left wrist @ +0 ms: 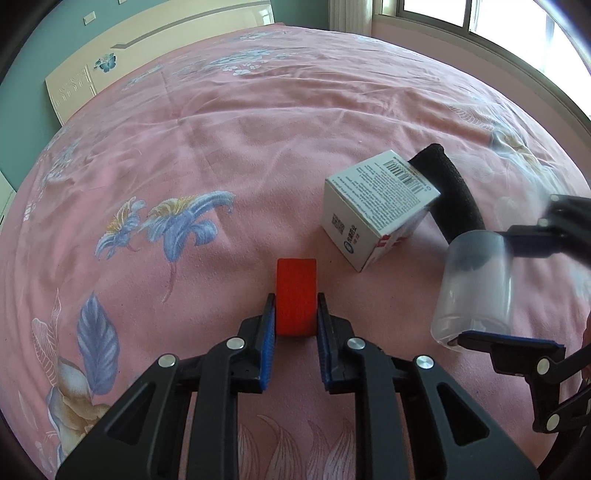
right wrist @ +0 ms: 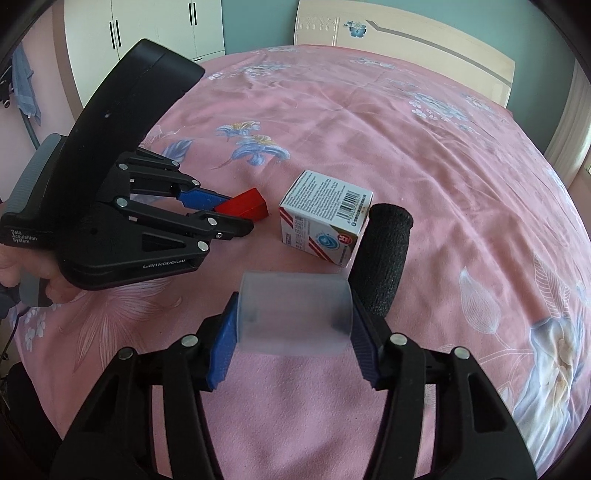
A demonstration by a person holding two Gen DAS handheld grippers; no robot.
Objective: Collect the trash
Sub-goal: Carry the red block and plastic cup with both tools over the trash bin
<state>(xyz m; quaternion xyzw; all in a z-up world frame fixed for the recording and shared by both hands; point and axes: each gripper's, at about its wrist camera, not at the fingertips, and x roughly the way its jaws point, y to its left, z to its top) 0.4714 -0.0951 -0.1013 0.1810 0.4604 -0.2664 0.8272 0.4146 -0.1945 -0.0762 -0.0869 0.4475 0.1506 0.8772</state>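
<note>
On the pink flowered bedspread (left wrist: 229, 140) my left gripper (left wrist: 295, 306) is shut on a small red block (left wrist: 296, 291), which stands between the blue pads. The same block (right wrist: 243, 209) shows at the left gripper (right wrist: 236, 214) in the right wrist view. My right gripper (right wrist: 293, 317) is shut on a clear frosted plastic cup (right wrist: 293, 312) lying on its side; this cup (left wrist: 474, 284) appears at the right in the left wrist view. A white carton (left wrist: 376, 206) (right wrist: 325, 221) rests tilted against a black foam tube (left wrist: 448, 188) (right wrist: 384, 258) just beyond both grippers.
A cream headboard (right wrist: 406, 33) with a butterfly decoration stands at the far end of the bed. White wardrobe doors (right wrist: 147, 26) are at the back left, a window (left wrist: 480, 14) at the right. A hand (right wrist: 22, 266) holds the left gripper's handle.
</note>
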